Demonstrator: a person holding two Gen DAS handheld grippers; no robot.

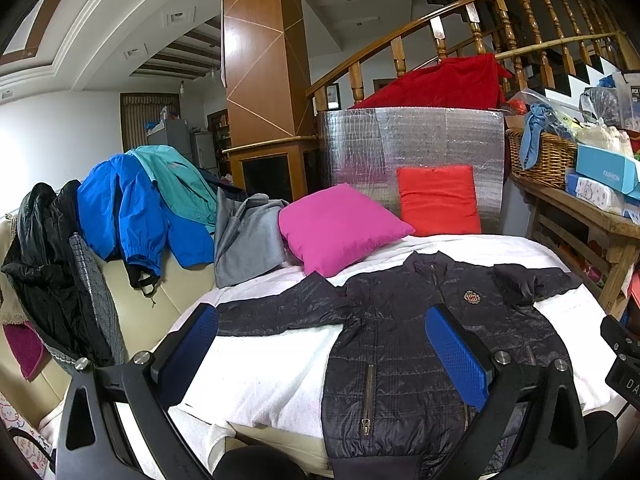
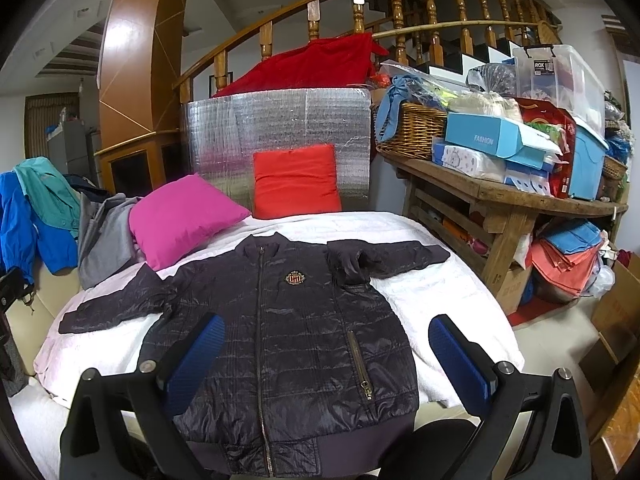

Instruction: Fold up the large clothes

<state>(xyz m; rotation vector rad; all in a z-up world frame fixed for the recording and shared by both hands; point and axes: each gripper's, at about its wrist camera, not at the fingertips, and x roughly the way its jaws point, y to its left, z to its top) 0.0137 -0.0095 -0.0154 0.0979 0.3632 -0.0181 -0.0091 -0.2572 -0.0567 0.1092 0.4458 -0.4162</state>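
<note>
Left wrist view: your left gripper (image 1: pixel 332 354) hovers with its blue-padded fingers spread wide and nothing between them, low in the frame, above the dark quilted jacket (image 1: pixel 404 344). That jacket lies flat, front up and zipped, on the white blanket (image 1: pixel 264 376) covering the bed, sleeves stretched out to either side, its crest badge (image 1: pixel 472 297) right of centre. A pink pillow (image 1: pixel 340 226) sits just beyond the collar, a red pillow (image 1: pixel 438 199) behind it against a silver foil panel (image 1: pixel 412 140). Blue, teal and grey garments (image 1: pixel 160 204) drape over the sofa back at the left of the frame.

Right wrist view: your right gripper (image 2: pixel 326 362) is equally wide apart and holding nothing, framing the jacket's lower half. At right, a wooden side table (image 2: pixel 512 200) carries a wicker basket (image 2: pixel 416 130) and light-blue boxes (image 2: pixel 486 138).
</note>
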